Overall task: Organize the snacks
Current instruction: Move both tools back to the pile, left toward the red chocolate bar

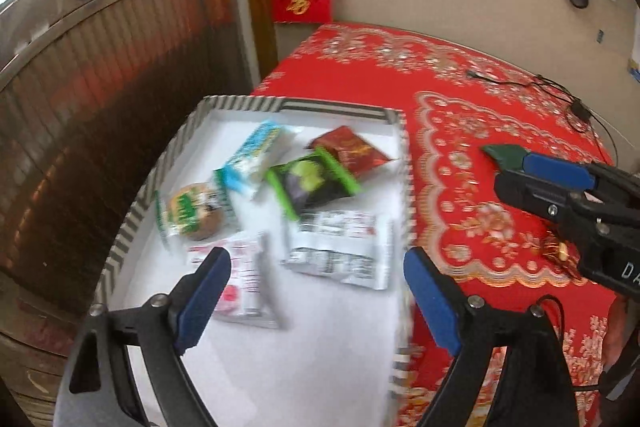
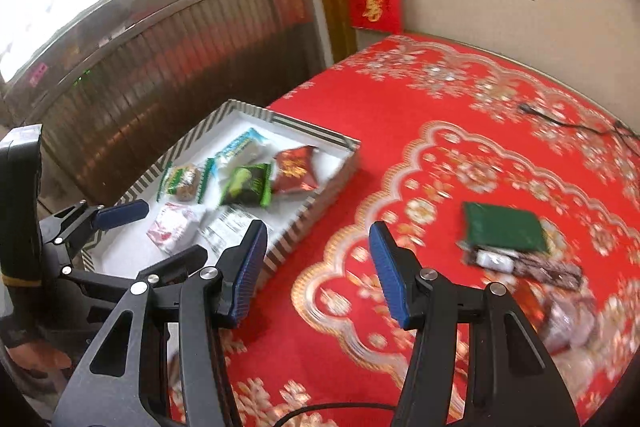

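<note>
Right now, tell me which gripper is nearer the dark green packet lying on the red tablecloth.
Right. The right gripper is open above the tablecloth, the dark green packet just ahead to its right. The left gripper, also open, hovers over the striped tray, farther away.

The table is covered by a red tablecloth [image 2: 400, 115] of glossy, smooth sheen, printed with gold and silver patterns. The striped tray [image 1: 132, 223] looks like matt card, its floor plain white. The snack packets inside, such as the green-and-black packet [image 1: 312, 183] and the red packet [image 1: 354, 151], are wrapped in shiny plastic film. The left gripper [image 1: 316, 291] and right gripper [image 2: 318, 271] are built of matt black plastic with metal screws; blue ribbed pads [image 2: 390, 275] line the fingers. A dark green packet [image 2: 504, 227] appears matt
</note>
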Available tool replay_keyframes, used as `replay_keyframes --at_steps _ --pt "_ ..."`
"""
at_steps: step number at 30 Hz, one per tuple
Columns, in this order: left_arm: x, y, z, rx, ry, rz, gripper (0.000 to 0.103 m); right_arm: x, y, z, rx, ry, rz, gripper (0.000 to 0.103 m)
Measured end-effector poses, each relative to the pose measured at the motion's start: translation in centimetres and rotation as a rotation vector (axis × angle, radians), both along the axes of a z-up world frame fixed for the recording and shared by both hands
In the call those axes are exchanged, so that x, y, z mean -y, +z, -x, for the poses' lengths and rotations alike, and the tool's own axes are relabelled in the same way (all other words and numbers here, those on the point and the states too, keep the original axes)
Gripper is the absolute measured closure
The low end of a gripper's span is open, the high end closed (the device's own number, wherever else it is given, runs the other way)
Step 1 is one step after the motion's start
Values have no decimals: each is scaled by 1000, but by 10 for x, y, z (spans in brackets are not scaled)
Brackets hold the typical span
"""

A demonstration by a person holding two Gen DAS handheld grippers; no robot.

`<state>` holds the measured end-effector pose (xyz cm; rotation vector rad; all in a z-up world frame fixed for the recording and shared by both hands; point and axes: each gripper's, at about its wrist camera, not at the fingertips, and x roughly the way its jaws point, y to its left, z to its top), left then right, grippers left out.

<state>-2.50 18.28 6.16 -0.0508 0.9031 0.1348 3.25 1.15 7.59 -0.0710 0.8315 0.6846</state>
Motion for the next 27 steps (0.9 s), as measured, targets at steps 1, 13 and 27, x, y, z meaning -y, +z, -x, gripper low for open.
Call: replay_keyframes --at_steps 1,13,27 --pt "6 1 -1 2 -11 2 13 6 1 1 -1 -11 -2 50" --pt "80 1 -9 -3 -127 7 13 114 -1 23 -8 -189 -4 50" --pt "138 -14 -21 -55 -194 8 13 209 -21 37 -49 -347 -19 50"
